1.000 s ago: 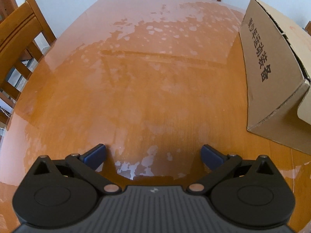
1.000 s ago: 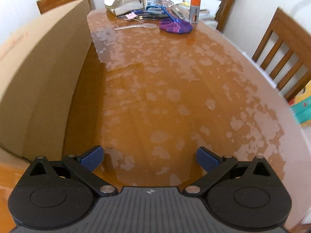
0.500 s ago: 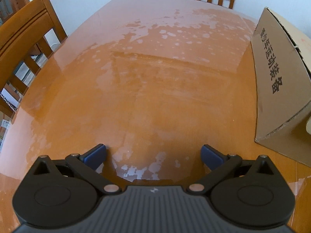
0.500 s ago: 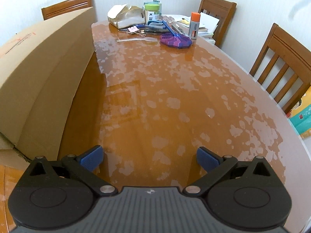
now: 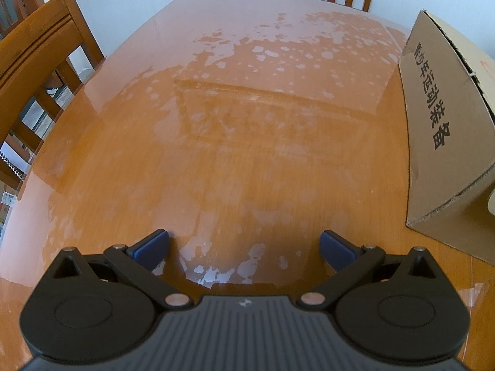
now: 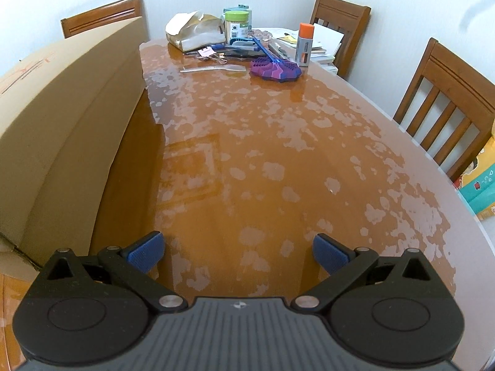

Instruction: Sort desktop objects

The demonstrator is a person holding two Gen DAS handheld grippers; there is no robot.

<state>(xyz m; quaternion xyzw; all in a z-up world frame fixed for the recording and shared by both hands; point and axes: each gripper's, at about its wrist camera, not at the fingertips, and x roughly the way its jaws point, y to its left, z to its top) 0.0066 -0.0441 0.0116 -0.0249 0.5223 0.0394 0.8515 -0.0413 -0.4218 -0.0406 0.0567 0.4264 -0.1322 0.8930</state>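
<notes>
My left gripper [image 5: 244, 245] hangs over bare table [image 5: 235, 142] with its two blue-padded fingers [image 5: 150, 247] spread wide and nothing between them; they touch nothing. My right gripper [image 6: 238, 252] is the same, its blue fingers [image 6: 145, 252] wide apart and empty above the patchy, glossy wood. A large cardboard box [image 6: 65, 117] stands on the table between my two grippers, just beside the right one on its left side and near the left one on its right side. The things to sort lie well apart from my fingers, clustered at the far end of the table in the right view: a purple and blue brush [image 6: 275, 69], an orange-capped spray can [image 6: 304, 44], a green-lidded jar [image 6: 236, 24], a clear plastic spoon [image 6: 213, 68], binder clips [image 6: 213, 55] and a crumpled paper bag [image 6: 193, 32].
</notes>
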